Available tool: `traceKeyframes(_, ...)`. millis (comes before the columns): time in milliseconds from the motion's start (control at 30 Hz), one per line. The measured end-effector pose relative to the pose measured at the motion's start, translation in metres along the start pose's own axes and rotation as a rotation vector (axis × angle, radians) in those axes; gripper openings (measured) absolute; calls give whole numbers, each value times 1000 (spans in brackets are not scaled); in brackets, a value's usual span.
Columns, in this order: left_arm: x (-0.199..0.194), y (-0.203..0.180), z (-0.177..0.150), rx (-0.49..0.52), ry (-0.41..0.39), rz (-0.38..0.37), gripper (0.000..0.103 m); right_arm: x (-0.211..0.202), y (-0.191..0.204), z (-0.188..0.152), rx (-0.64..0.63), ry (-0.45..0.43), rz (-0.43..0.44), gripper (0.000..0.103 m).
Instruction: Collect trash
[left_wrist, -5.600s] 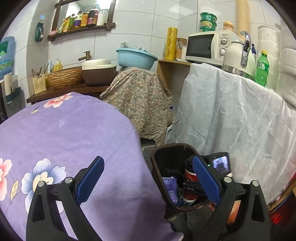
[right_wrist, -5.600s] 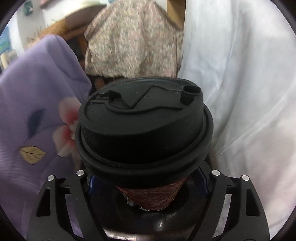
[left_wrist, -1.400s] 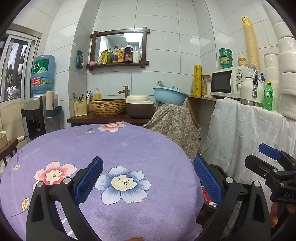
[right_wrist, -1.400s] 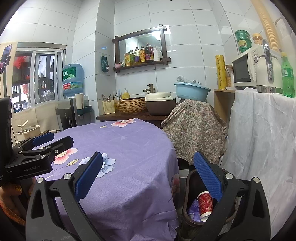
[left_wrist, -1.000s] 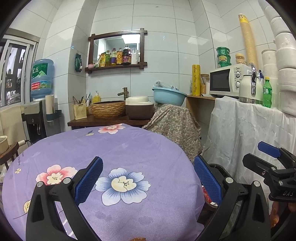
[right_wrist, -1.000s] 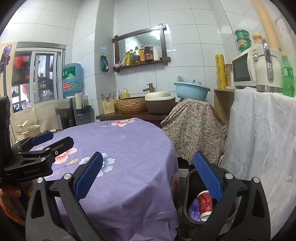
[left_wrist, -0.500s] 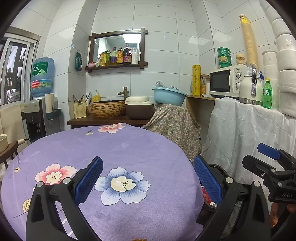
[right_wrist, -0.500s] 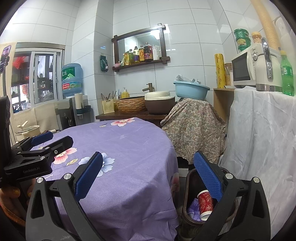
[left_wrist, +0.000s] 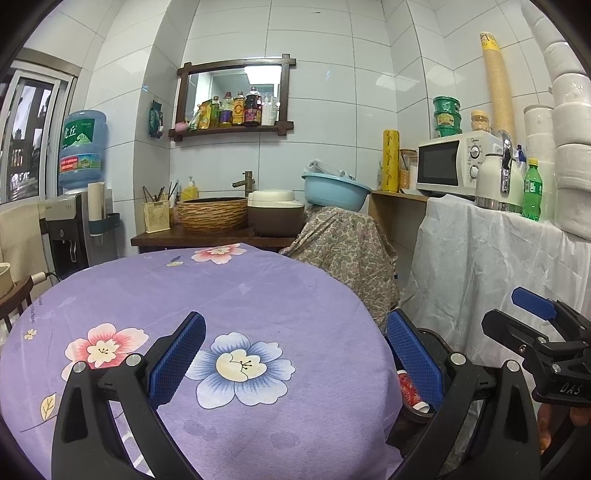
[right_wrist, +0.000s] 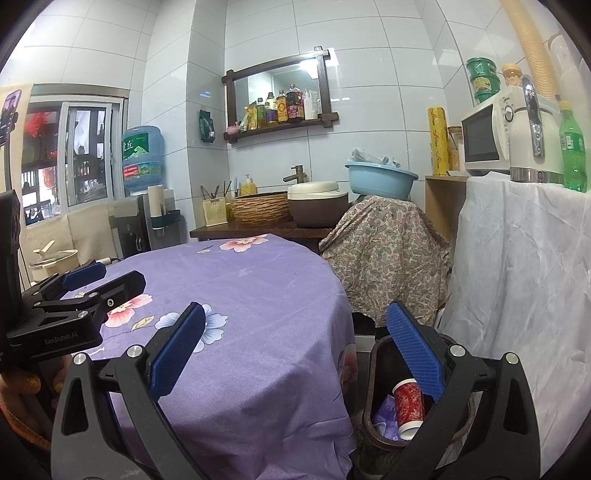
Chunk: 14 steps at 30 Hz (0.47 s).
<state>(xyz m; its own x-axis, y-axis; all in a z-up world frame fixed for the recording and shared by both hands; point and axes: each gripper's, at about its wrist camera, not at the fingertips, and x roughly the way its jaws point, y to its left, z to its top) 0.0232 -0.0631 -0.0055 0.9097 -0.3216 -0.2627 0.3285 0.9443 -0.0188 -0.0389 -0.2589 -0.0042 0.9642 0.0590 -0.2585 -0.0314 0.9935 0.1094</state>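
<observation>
Hovering unchanged over the purple floral tablecloth (left_wrist: 258, 295), left gripper (left_wrist: 295, 354) and right gripper (right_wrist: 295, 347) stay spread, empty; red paper cup (right_wrist: 408, 404) remains in the bin (right_wrist: 373, 376).

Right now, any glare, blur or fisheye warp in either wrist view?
Left wrist: sharp, no motion blur; heavy barrel warp bends the wall tiles; a ceiling light glares in the mirror. Right wrist: sharp too; the window is bright but readable, and the bin interior sits in shade.
</observation>
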Motion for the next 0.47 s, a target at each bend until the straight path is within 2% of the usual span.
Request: traceKeyframes(467, 3, -7, 0, -1, 10, 1, 97, -1, 1, 0, 8, 1, -5, 97)
